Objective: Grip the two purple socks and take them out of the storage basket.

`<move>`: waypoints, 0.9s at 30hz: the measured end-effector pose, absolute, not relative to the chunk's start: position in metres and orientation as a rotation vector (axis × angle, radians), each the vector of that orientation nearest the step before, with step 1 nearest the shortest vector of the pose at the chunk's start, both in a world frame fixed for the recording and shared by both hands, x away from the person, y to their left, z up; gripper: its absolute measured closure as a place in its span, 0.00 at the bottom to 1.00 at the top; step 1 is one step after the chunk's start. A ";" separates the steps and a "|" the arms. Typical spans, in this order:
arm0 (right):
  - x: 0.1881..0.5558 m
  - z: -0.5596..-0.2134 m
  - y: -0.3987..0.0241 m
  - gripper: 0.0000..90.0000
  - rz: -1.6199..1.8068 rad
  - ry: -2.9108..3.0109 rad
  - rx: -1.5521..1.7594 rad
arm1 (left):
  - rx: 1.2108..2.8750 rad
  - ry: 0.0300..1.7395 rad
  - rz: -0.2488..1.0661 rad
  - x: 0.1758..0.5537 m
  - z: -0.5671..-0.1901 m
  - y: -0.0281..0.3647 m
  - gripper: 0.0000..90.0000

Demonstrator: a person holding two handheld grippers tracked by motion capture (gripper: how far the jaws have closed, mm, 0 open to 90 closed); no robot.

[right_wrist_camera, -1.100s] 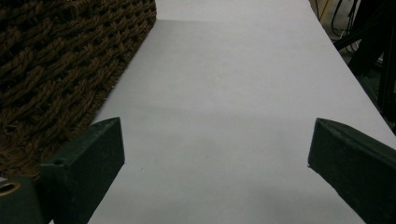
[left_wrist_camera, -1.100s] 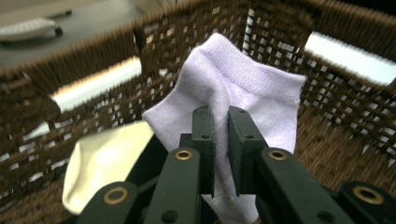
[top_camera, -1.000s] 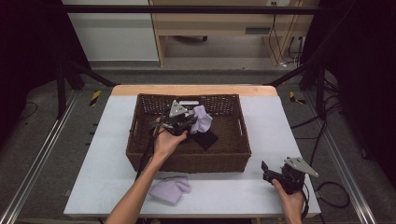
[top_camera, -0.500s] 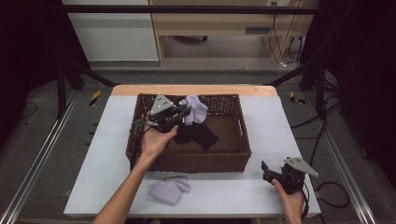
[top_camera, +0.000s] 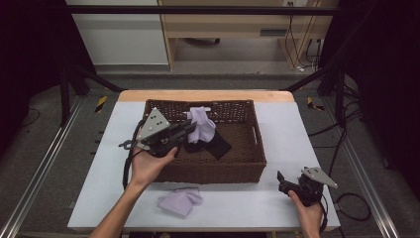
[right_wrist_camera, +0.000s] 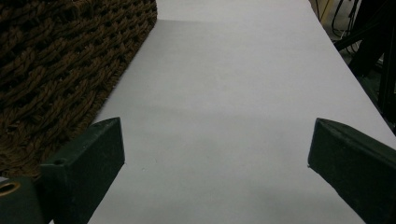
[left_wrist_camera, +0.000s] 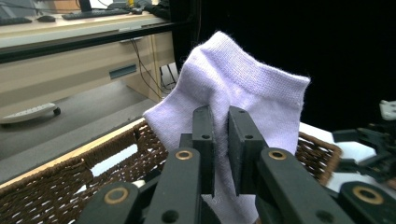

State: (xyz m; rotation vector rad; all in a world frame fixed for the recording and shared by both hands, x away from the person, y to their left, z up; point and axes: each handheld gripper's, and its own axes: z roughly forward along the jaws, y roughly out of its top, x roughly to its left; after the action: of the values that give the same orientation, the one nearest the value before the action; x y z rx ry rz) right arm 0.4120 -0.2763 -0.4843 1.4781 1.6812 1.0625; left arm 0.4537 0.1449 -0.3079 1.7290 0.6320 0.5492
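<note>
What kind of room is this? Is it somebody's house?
Probably not a house; it looks like a lab or workshop. A metal frame surrounds the white table, cables trail over the floor, and a desk with a keyboard stands behind.

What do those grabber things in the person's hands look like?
Both are black. The left gripper has two flat black jaws with brass-coloured rivets, a grey three-cornered plate on top, and a black cable trailing down. The right gripper has blunt, wedge-shaped black jaws and its own grey plate. The forearms are bare, with no sleeves showing.
</note>
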 end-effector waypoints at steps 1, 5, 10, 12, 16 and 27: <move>0.412 -0.484 -0.276 0.05 1.063 1.681 1.478 | 1.731 0.629 0.551 0.450 -0.308 0.147 0.91; 0.412 -0.484 -0.276 0.05 1.062 1.680 1.474 | 1.734 0.617 0.544 0.436 -0.310 0.156 0.91; 0.412 -0.484 -0.276 0.05 1.057 1.678 1.474 | 1.753 0.588 0.539 0.414 -0.316 0.166 0.91; 0.412 -0.484 -0.276 0.05 1.058 1.679 1.474 | 1.766 0.582 0.535 0.407 -0.320 0.168 0.91; 0.411 -0.484 -0.276 0.05 1.056 1.677 1.476 | 1.790 0.581 0.515 0.396 -0.331 0.172 0.91; 0.411 -0.484 -0.275 0.05 1.056 1.677 1.475 | 1.851 0.612 0.466 0.382 -0.367 0.179 0.91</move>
State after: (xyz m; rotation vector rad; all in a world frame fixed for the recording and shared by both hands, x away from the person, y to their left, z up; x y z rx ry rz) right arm 0.4112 -0.2752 -0.4843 1.4747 1.6765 1.0557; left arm 0.3817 0.1789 -0.3669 1.8509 0.6122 0.4658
